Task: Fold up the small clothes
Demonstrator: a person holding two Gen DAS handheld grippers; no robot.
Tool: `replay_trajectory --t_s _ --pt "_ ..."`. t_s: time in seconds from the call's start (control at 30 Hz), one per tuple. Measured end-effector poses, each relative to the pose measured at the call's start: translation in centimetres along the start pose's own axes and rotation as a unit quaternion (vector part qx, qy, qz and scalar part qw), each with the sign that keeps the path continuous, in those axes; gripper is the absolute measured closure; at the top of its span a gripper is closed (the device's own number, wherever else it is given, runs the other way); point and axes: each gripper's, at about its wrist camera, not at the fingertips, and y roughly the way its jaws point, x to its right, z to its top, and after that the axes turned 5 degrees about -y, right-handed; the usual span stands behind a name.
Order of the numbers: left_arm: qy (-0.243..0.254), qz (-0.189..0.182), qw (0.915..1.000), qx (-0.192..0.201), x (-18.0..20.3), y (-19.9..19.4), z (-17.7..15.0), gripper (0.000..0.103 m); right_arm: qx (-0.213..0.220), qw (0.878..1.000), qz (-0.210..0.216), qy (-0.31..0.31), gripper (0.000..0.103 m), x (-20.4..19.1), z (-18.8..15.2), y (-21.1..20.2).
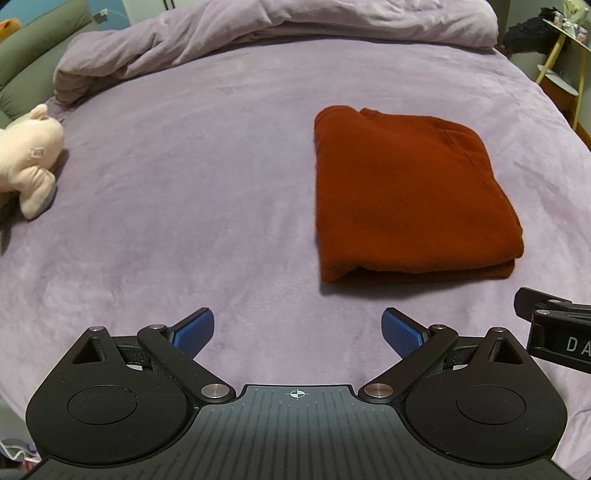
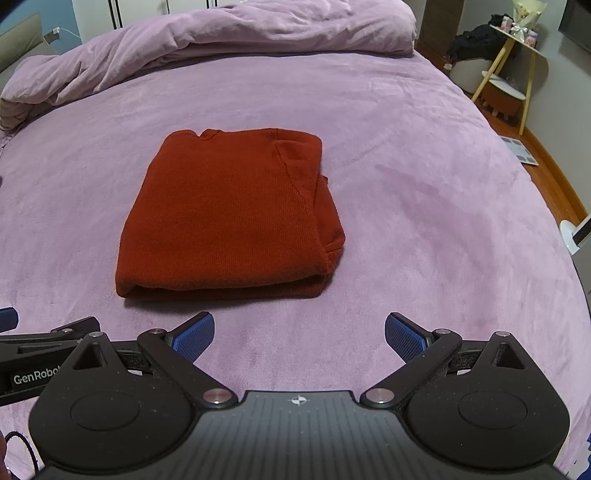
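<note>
A rust-red knitted garment lies folded into a neat rectangle on the purple bed cover, its folded edge facing me. In the right wrist view the same garment sits ahead and left of centre. My left gripper hovers open over bare cover, to the near left of the garment, with nothing between its blue pads. My right gripper is open too, just short of the garment's near edge, its blue pads empty. Each gripper's black body shows at the edge of the other's view.
A bunched purple duvet runs along the far side of the bed. A pink plush toy lies at the left edge. Beyond the bed's right side stand a yellow-legged shelf and a wooden floor.
</note>
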Motion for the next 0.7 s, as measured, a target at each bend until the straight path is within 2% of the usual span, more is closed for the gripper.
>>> replay_trajectory --t_s 0.7 --pt "0.001 -0.002 0.9999 0.013 0.40 -0.60 -0.31 0.003 0.001 1.000 -0.001 -0.008 0.004 -0.39 -0.21 -0.03"
